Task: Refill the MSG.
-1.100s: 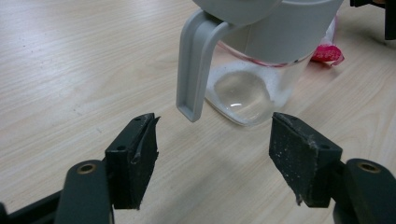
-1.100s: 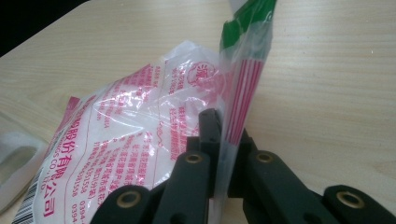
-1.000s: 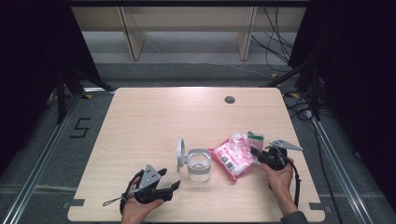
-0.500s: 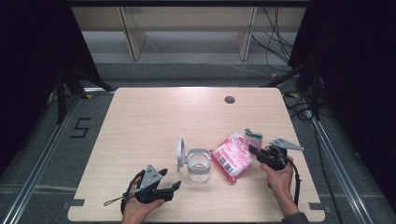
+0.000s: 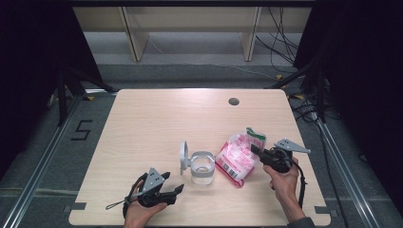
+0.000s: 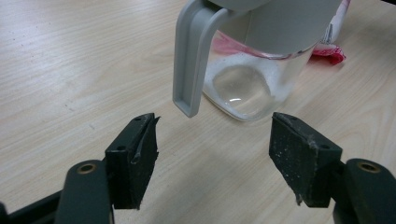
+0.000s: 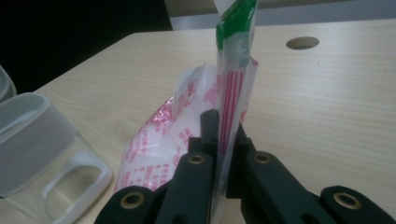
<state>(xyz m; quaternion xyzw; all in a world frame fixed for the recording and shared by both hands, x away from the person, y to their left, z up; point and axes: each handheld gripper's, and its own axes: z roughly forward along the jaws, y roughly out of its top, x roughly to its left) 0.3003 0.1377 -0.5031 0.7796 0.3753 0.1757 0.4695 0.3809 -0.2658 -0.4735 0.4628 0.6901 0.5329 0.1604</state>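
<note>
right gripper view, pink bag (image 7: 187,135) pinched between right tongs (image 7: 219,130)

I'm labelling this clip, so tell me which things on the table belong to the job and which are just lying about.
In the job:
- pink and white bag, pinched by the right claw
- clear jar with its grey lid open
- left claw, open, near the jar

Lying about:
- cables on the floor behind the table
</note>
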